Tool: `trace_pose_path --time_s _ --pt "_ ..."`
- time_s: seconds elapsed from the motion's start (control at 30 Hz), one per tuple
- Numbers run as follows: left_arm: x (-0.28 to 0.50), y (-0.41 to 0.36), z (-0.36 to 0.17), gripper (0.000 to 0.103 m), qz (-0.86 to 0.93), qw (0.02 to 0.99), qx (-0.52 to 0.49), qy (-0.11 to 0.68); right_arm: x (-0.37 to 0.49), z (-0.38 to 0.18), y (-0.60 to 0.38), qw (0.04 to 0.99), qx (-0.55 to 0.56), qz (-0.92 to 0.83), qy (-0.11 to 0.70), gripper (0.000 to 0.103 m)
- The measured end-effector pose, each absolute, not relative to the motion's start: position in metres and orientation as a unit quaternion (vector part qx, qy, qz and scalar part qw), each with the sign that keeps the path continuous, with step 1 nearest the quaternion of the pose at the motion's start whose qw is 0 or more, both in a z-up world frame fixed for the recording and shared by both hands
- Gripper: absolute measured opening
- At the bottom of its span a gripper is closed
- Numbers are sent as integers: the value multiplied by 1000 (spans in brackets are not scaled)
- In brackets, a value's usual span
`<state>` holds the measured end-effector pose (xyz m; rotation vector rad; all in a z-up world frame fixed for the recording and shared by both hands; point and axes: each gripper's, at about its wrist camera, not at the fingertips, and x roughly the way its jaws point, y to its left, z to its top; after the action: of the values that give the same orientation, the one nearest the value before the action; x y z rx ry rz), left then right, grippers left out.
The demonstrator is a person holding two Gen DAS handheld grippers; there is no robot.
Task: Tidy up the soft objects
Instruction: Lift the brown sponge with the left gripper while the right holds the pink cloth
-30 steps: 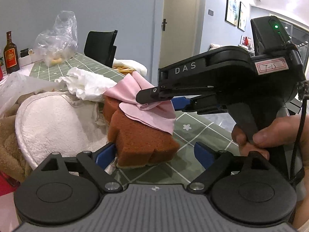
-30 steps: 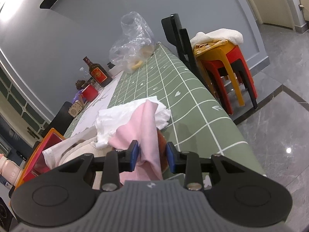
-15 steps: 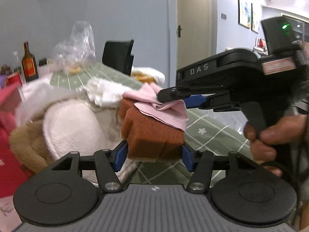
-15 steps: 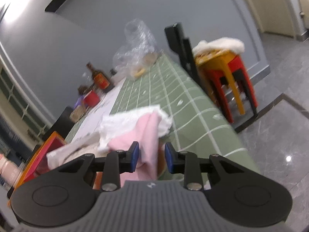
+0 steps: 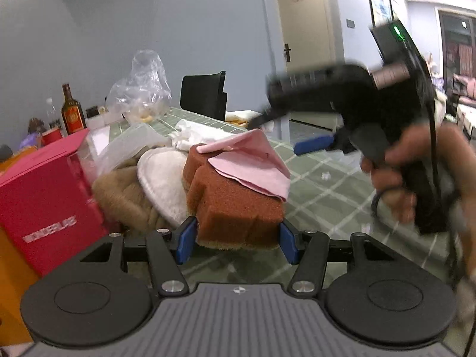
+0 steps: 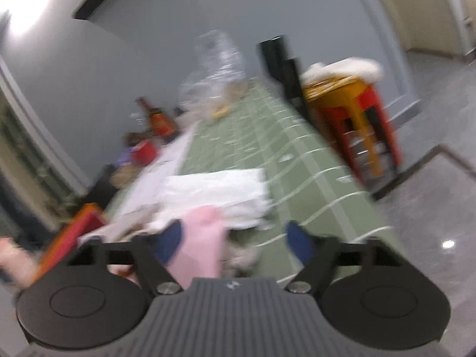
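A: Since a second ago, the left hand-held gripper (image 5: 236, 242) has closed its blue pads on the rust-brown foam sponge block (image 5: 235, 199), and the right hand-held gripper (image 6: 235, 238) has let the pale pink square cloth (image 5: 253, 163) go.

B: Where does the sponge sit now?

A: At the near edge of the green grid-patterned worktop (image 5: 321, 184), its lower end between the left pads, both pressing on its sides. The pink cloth is draped over its top. The right jaws are opening; in its own blurred view the cloth lies by the left pad, not pinched.

B: So how should the lift go?

A: I'd keep the squeeze light, since foam gives, and raise it level so the loose cloth doesn't slide off. Better, I think, to take the cloth off first and move each piece alone. The right gripper hangs just beyond the sponge, so it should clear out before anything swings that way.

B: Count the soft things.

A: One sponge, one pink cloth, one round cream fleece pad (image 5: 162, 181) touching the sponge's left side, one tan plush bundle (image 5: 125, 199) beside that, one crumpled white cloth (image 5: 196, 134) farther back. Further out: one red cardboard box (image 5: 44, 205) at the left edge, one crinkled clear plastic bag (image 5: 142, 89), one brown glass bottle (image 5: 73, 113), one black chair (image 5: 203, 95) behind.
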<state>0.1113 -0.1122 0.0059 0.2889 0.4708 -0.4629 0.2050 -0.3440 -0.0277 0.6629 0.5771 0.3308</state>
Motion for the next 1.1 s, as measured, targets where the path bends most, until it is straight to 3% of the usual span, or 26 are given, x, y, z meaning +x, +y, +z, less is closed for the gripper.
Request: trace_pose_path --time_s 0.1,0.23,0.27,0.4,0.53,0.87,0.97,1.0,1.03,1.07,1.1 --pt "109 -118 3 66 -209 934 164 238 209 -27 -327 879 297 220 302 95" --pt "111 -118 2 66 -202 934 159 249 217 -37 -318 874 274 203 347 89" --pt "112 -118 2 66 -201 933 161 252 217 -40 -320 872 279 200 350 83" --pt "113 -119 1 66 -197 929 159 269 215 -43 -329 859 319 222 333 34" --pt "114 -114 1 66 -199 929 151 273 211 -40 -336 871 327 201 306 1" --pt "121 -111 -2 68 -200 925 139 292 206 -41 -358 887 348 98 285 1" --pt "122 -112 -3 74 -195 925 141 294 212 -45 -356 887 333 68 311 8" --pt "122 -111 -3 75 -195 925 141 295 211 -46 -357 888 331 65 312 17" --pt "122 -112 -3 75 -195 925 140 295 210 -45 -357 889 327 69 312 34" --pt "122 -112 -3 75 -196 925 140 295 210 -44 -355 889 326 75 312 76" --pt "122 -113 -3 76 -195 925 140 295 209 -43 -354 888 325 89 314 100"
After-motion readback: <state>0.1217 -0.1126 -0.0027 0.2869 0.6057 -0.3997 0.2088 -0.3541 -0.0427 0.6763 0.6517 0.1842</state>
